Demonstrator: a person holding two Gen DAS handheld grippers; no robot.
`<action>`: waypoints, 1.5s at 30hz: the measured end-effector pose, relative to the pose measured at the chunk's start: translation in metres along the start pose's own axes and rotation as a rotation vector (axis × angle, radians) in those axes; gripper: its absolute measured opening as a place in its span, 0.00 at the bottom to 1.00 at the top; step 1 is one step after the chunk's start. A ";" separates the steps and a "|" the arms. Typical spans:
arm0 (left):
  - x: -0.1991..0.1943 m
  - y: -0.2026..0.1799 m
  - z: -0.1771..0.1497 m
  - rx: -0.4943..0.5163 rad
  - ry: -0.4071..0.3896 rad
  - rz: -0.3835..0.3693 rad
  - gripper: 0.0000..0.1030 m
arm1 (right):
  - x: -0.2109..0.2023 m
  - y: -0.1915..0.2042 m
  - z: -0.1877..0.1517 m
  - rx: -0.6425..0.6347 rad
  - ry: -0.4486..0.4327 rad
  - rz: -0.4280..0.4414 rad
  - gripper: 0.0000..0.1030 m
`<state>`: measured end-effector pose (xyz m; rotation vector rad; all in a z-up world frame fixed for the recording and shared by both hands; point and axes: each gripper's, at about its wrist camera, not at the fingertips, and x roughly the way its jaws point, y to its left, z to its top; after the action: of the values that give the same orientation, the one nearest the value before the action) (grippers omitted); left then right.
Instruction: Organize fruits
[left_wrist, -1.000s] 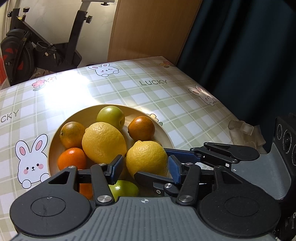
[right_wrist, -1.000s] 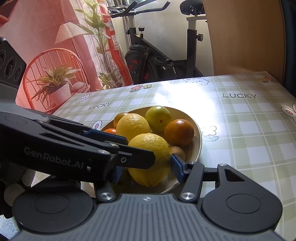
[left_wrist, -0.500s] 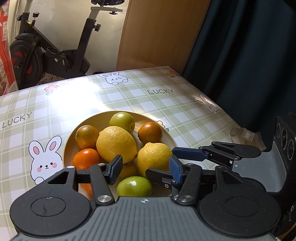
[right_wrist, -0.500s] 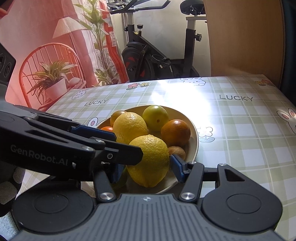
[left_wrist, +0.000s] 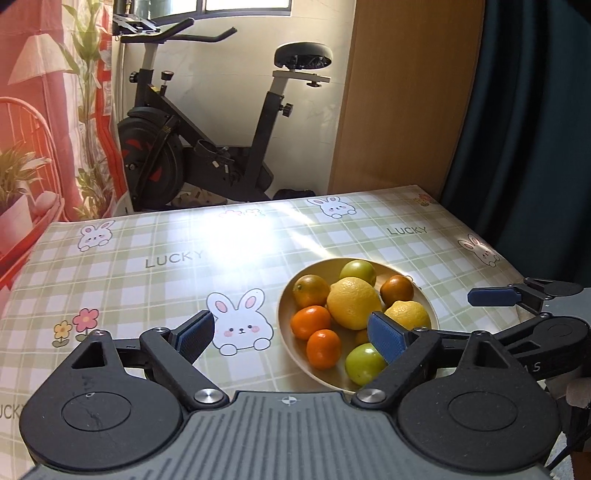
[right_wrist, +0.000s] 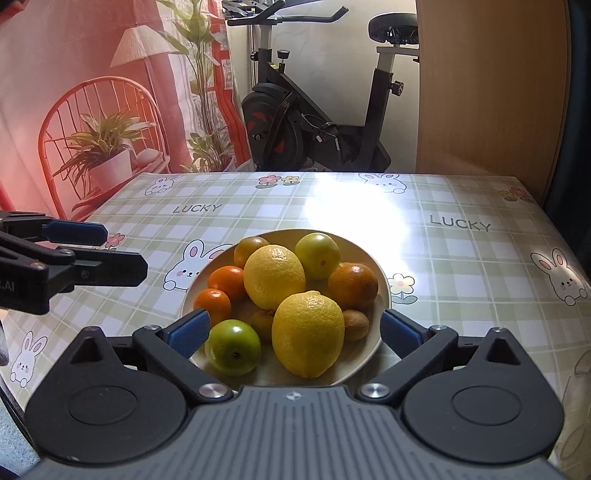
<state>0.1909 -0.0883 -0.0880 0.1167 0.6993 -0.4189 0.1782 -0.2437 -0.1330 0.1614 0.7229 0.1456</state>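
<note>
I'm letting go with both grippers at once. My right gripper (right_wrist: 293, 330) is spreading its jaws wide, and the near lemon (right_wrist: 307, 334) that sat pinched between them a second ago is now lying free at the near side of the bowl (right_wrist: 382, 291), with clear gaps to both blue pads. My left gripper (left_wrist: 291, 334) is opening wide too, nothing between its fingers, and it is looking past the bowl's left side at the rabbit-print tablecloth (left_wrist: 166, 258) rather than straight over the fruit as it was a moment back.

So the last lemon is down, and I'm reading this as the release after a placement. In the bowl I'm seeing the second lemon (right_wrist: 274, 277) just behind the near one, two green fruits (right_wrist: 233, 347) (right_wrist: 317, 254), one near left and one far, oranges (right_wrist: 219, 282) along the left and one (right_wrist: 352, 285) on the right, and a small brown fruit (right_wrist: 355, 324) tucked against the near lemon's right side. All of it is sitting inside the rim; I'm spotting no loose fruit on the cloth in either view.

To me the sorting is looking close to finished. The near lemon is resting high on the pile, so I'm judging a careless exit could nudge it and set it rolling.
</note>
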 end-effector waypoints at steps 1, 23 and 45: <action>-0.008 0.007 0.001 -0.017 -0.015 0.011 0.89 | -0.004 0.002 0.001 0.006 -0.002 0.005 1.00; -0.101 0.029 0.007 -0.138 -0.163 0.134 0.92 | -0.067 0.067 0.039 -0.005 -0.079 -0.033 1.00; -0.105 0.022 0.005 -0.127 -0.185 0.172 0.94 | -0.079 0.075 0.045 -0.003 -0.128 -0.014 1.00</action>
<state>0.1308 -0.0340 -0.0171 0.0175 0.5271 -0.2165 0.1443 -0.1895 -0.0337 0.1614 0.5959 0.1218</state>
